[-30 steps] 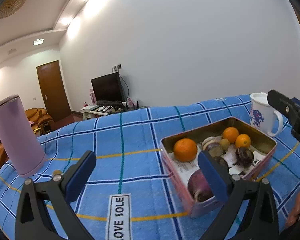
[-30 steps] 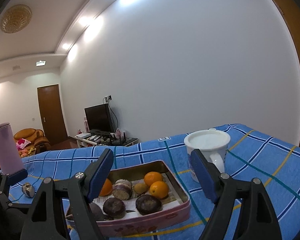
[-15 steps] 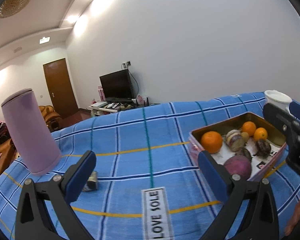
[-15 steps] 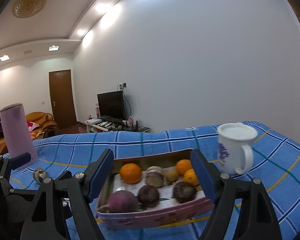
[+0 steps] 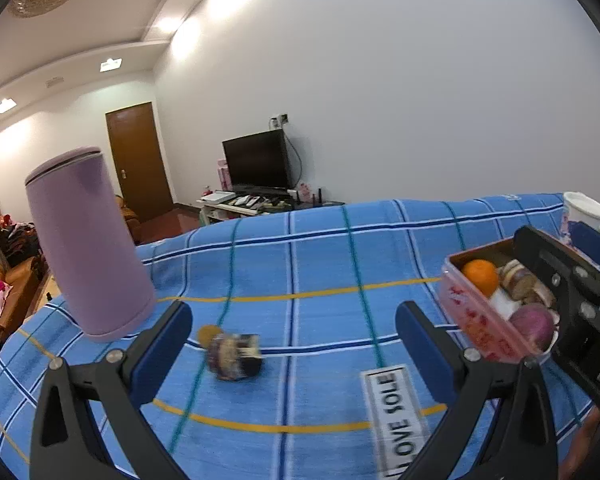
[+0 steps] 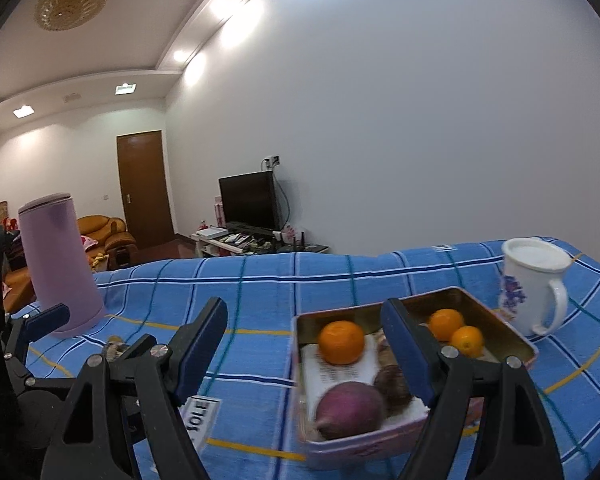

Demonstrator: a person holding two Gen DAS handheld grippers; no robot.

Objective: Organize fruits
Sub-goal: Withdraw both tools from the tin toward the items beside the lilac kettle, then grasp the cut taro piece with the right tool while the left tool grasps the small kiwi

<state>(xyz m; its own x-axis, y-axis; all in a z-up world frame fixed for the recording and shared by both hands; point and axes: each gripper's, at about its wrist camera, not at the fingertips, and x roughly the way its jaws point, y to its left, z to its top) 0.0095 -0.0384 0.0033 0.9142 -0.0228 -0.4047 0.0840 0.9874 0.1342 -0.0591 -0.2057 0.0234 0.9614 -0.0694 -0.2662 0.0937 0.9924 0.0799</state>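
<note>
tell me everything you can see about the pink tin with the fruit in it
The pink tin is a shallow rectangular metal box, lidless, with a pale pink patterned outside and a dull gold inside. It sits flat on the blue checked cloth, close to the white mug; whether they touch is unclear. Printed paper lines part of its floor. Inside lie three oranges, a large purple round fruit and some dark, brownish round fruits. Neither gripper touches it.
</note>
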